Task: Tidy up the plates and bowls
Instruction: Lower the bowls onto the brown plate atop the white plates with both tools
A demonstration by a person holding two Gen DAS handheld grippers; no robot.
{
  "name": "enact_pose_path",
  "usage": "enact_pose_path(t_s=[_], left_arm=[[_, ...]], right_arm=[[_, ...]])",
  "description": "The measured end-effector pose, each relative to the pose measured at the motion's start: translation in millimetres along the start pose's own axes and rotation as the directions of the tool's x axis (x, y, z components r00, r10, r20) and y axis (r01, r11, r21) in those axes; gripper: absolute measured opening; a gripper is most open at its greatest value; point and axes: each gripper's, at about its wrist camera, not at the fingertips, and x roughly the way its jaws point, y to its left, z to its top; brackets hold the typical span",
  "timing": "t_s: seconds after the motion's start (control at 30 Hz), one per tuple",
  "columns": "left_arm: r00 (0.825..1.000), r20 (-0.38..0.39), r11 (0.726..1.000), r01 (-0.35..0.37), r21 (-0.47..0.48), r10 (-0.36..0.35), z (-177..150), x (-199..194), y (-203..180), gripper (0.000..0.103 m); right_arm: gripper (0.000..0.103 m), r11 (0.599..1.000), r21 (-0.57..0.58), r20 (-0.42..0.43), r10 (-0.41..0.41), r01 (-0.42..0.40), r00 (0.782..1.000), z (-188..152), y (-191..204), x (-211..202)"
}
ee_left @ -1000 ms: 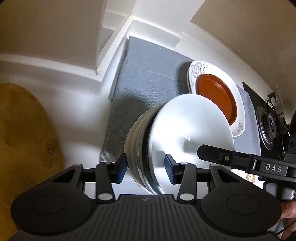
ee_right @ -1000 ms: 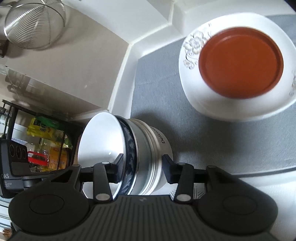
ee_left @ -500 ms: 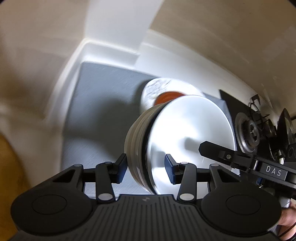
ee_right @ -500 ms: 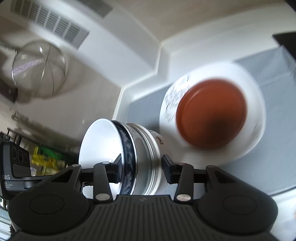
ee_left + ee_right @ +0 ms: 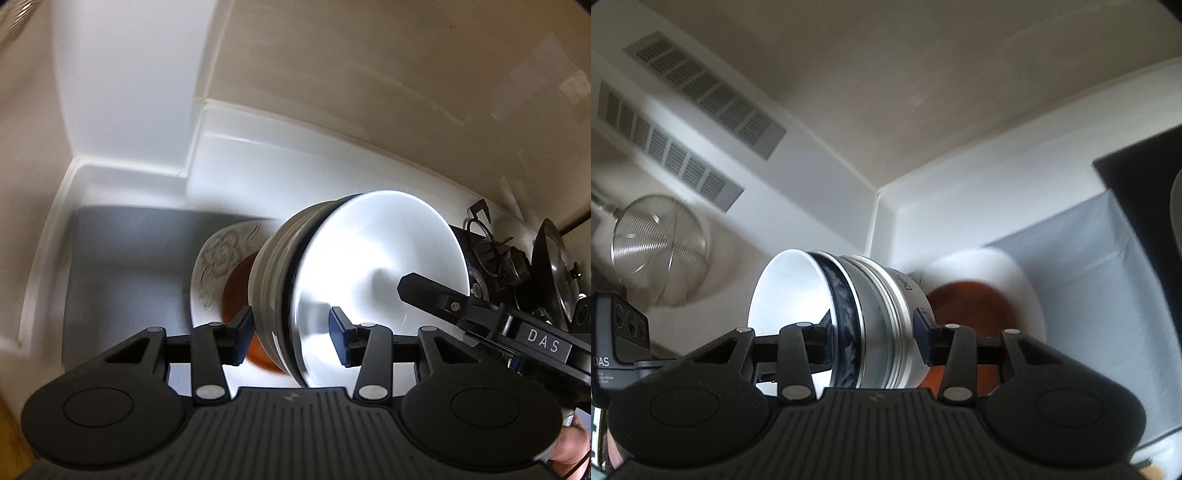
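- Bowls (image 5: 354, 280) are stacked one inside another and are held up on their side, above the gray mat (image 5: 129, 266)
- Both sides of the stack's rim are gripped: the left gripper (image 5: 291, 334) is clamped on the bowls from one side, with one blue pad inside the top bowl and one on the outside
- From the other side, the right gripper (image 5: 873, 334) is clamped on the same bowls, and its jaws are pressed to the stack in the same way
- Under the stack, a white plate with flowers (image 5: 218, 273) is seen lying on the mat, and a red-brown plate (image 5: 975, 314) is lying on top of it
- Off to one side, a black stove (image 5: 495, 251) is seen on the white surface (image 5: 280, 173)
- High on the wall, a wire strainer (image 5: 657, 251) is hung near two vents (image 5: 683, 122)
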Motion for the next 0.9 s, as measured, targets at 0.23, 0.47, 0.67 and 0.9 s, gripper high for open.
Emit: enact_pose_path(t_s=[0.23,0.47,0.67,0.9], left_arm=[[0.999,-0.032,1.000,-0.017,-0.007,0.017,5.8,39.9,1.5,0.046],[0.995,-0.087,0.998,-0.046,-0.052,0.041,-1.6,77.8,18.2,0.047],[0.993,-0.098,0.997,-0.062,-0.041,0.058,-0.3,95.5,24.2,0.046],[0.997,-0.072,0.999,-0.019,-0.037,0.016,-5.6,103.2,30.4,0.047]], right_arm=[[0.046,0.999,0.021,-0.003,-0.035,0.035,0.999,-1.4,-26.3,23.5],[0.046,0.995,0.071,-0.056,-0.063,0.067,0.996,-17.0,-50.9,59.1],[0.046,0.992,0.088,-0.095,-0.077,0.085,0.992,-20.5,-61.2,77.3],[0.049,0.991,0.082,-0.083,-0.099,0.105,0.992,-22.1,-63.9,80.6]])
